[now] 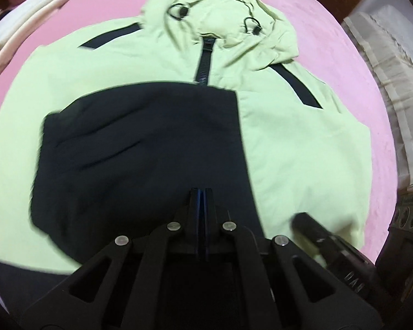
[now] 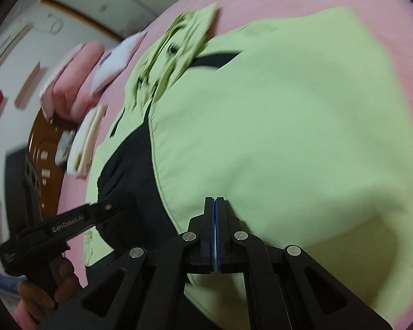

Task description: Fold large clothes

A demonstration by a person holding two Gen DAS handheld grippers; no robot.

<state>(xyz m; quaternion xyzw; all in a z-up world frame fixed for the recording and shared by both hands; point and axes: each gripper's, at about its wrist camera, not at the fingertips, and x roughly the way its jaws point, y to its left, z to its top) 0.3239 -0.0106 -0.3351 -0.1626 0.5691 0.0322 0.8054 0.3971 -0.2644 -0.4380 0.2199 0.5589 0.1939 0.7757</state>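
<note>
- We see the pink bed as the work surface; a wide flat bed suits folding something this big.
- The green-and-black hooded jacket lies spread front-up across the bed, hood at the far end, zipper down the middle, so we judge it laid out for folding.
- A black part of the jacket lies over its middle; whether it's a sleeve folded in or a front panel, we can't tell.
- Folded pale linens sit aside at the far left, clear of the work.
- Left gripper hovers over the black part, jaws pressed together, nothing pinched.
- Right gripper is over the green side, jaws also pressed together and empty, so probably between grasps.
</note>
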